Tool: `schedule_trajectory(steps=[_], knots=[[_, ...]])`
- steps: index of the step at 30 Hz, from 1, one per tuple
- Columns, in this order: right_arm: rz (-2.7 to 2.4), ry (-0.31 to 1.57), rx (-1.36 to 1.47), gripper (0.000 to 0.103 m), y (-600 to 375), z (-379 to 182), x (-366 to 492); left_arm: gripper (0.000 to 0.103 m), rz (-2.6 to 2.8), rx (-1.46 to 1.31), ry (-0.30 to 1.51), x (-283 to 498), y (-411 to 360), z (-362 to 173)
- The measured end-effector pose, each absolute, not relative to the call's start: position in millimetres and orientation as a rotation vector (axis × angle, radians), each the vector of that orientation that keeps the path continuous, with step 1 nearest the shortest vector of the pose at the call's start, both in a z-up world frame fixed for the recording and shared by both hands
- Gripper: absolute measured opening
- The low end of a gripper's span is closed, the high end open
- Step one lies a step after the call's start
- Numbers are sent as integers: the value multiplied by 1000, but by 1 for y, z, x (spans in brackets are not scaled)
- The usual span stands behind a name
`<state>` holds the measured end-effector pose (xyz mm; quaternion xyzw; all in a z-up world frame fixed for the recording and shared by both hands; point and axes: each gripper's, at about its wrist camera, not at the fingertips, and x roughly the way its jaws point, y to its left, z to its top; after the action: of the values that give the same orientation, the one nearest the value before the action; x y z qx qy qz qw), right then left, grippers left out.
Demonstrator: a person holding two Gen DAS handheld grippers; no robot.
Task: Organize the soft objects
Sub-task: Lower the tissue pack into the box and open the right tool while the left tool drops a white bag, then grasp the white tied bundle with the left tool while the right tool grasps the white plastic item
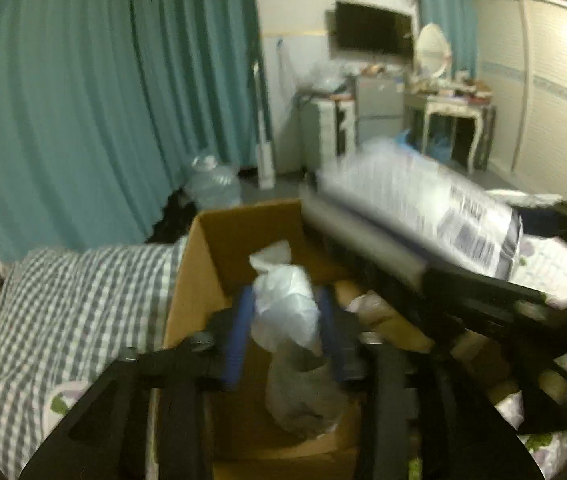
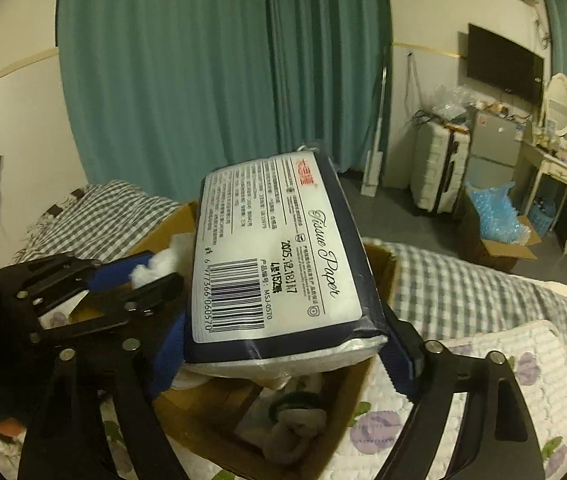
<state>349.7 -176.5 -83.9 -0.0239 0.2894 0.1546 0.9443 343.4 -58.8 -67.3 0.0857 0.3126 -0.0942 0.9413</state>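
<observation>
My left gripper (image 1: pixel 285 336) reaches over an open cardboard box (image 1: pixel 203 264). A white crinkly soft bundle (image 1: pixel 283 304) fills the gap between its blue pads (image 1: pixel 239 336) and touches both. In the right wrist view the same bundle (image 2: pixel 155 268) shows as a white wad at the left gripper's (image 2: pixel 139 280) tips. My right gripper (image 2: pixel 285 356) holds a pack of tissue paper (image 2: pixel 279 248) by its near end between the blue pads (image 2: pixel 399 360). The pack tilts up over the box (image 2: pixel 383 268). From the left wrist view the pack (image 1: pixel 423 200) is blurred, at the right above the box.
The box stands on a bed with a checked quilt (image 1: pixel 75 304) and a flowered sheet (image 2: pixel 483 380). Grey soft items (image 2: pixel 295 432) lie inside it. Teal curtains (image 2: pixel 223 80), a water jug (image 1: pixel 213 184), a suitcase (image 2: pixel 439 172), a small fridge (image 2: pixel 491 152) and a dressing table (image 2: pixel 563 168) are beyond.
</observation>
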Motion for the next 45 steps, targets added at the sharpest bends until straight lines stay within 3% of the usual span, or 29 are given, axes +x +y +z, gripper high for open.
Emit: schedule_trajectory(steps=[1, 8, 15, 18, 24, 31, 45], knots=[[313, 584, -51, 96, -178, -83, 351, 54, -157, 172, 638, 344, -59, -68], [261, 527, -15, 98, -193, -61, 332, 54, -128, 145, 627, 320, -42, -47], [236, 422, -9, 100, -192, -3, 260, 55, -145, 143, 462, 238, -9, 27], [230, 358, -19, 101, -184, 21, 215, 70, -140, 137, 408, 202, 7, 54], [244, 286, -60, 102, -160, 40, 136, 73, -159, 102, 339, 130, 46, 85], [268, 334, -48, 102, -143, 0, 98, 73, -134, 110, 361, 110, 71, 51], [257, 622, -14, 99, -95, -142, 179, 73, -180, 111, 559, 184, 75, -88]])
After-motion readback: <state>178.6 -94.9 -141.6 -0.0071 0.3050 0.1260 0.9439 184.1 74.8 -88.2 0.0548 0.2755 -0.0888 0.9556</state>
